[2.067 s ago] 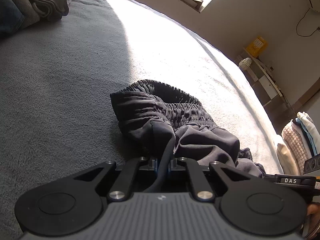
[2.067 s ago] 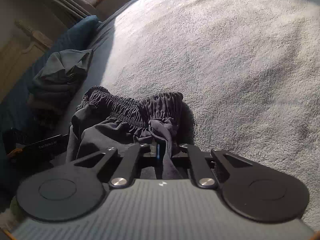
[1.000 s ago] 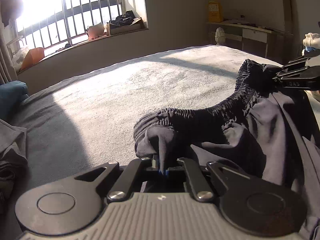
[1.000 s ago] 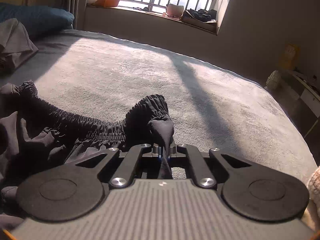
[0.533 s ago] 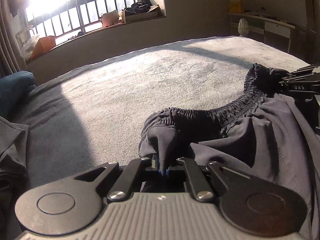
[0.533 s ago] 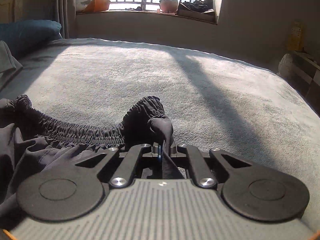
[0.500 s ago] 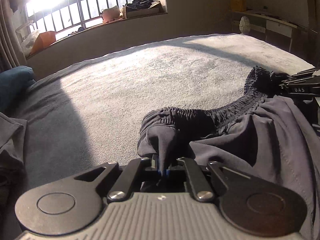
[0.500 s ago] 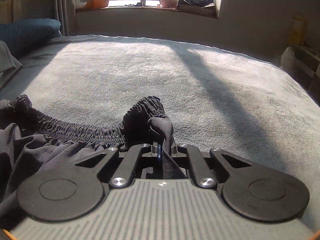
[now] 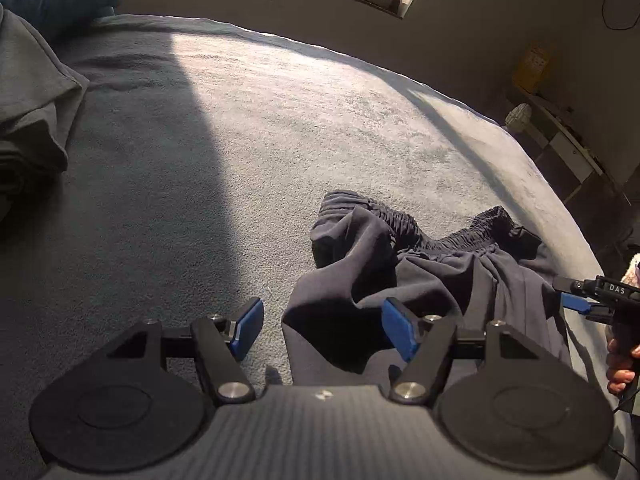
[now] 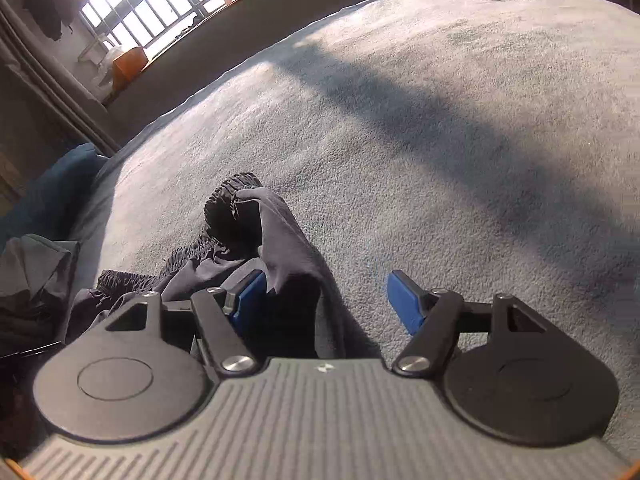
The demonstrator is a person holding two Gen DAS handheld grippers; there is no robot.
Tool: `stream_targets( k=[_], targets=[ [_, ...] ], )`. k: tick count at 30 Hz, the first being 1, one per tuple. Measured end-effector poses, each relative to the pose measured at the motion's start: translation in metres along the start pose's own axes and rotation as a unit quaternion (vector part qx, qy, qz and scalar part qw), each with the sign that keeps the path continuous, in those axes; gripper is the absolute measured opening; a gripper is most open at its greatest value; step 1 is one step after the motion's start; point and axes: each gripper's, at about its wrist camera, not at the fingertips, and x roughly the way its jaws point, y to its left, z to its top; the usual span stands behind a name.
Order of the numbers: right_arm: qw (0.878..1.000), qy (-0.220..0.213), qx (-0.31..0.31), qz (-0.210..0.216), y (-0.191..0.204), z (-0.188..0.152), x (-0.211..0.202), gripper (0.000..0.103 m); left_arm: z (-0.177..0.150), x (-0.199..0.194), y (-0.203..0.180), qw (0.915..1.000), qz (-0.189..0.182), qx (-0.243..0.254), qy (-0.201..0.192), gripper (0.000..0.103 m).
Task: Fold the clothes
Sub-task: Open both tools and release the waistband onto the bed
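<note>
Blue-padded fingers [image 9: 394, 326] of both grippers just spread, released, over crumpled dark shorts [image 9: 432, 264] on fleecy blanket [image 9: 280, 120].

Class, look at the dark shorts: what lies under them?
The shorts lie crumpled on the grey blanket, which shows all round them. Whatever is directly beneath the folds is covered by the cloth and cannot be seen.

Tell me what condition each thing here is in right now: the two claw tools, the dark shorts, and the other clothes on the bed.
Left gripper: open, jaws just spread, nothing pinched.
Right gripper: open, jaws just spread, cloth beside one pad, not pinched.
Dark shorts: released, lying crumpled and unfolded on the bed.
Grey garment: folded, at the bed's edge.
Bed cover: spread flat, half in sunlight.
</note>
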Motion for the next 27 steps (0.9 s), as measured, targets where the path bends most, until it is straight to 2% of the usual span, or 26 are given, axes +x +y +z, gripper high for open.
stream_targets(
  k=[6,11,16,17,18,21,23,25,27],
  targets=[
    [0.993,0.035,0.098,0.05,-0.034,-0.061,-0.067,0.07,-0.049,-0.069,0.007,0.9988,-0.045,-0.004,0.02,0.069],
    [0.984,0.07,0.15,0.065,-0.044,-0.129,-0.102,0.071,-0.11,-0.116,0.002,0.9957,-0.079,0.002,0.048,0.07],
    [0.967,0.078,0.222,0.096,-0.048,-0.183,-0.131,0.071,-0.172,-0.146,-0.018,0.9928,-0.086,0.051,0.066,0.075],
    [0.969,0.07,0.221,0.089,-0.043,-0.189,-0.138,0.071,-0.182,-0.149,-0.024,0.9923,-0.08,0.066,0.068,0.075],
    [0.971,0.06,0.217,0.082,-0.039,-0.194,-0.146,0.071,-0.194,-0.153,-0.03,0.9917,-0.071,0.084,0.067,0.075],
    [0.989,0.017,0.139,0.055,-0.007,-0.199,-0.173,0.071,-0.223,-0.164,-0.046,0.988,-0.046,0.136,0.056,0.075],
    [0.997,-0.012,0.054,0.052,0.028,-0.202,-0.188,0.071,-0.24,-0.171,-0.057,0.9824,-0.031,0.179,0.045,0.075],
    [0.997,-0.024,-0.021,0.069,0.062,-0.207,-0.198,0.071,-0.255,-0.175,-0.068,0.9726,-0.018,0.229,0.035,0.075],
    [0.991,-0.015,-0.078,0.107,0.089,-0.213,-0.201,0.071,-0.267,-0.176,-0.077,0.9602,0.0,0.278,0.019,0.074]
  ],
)
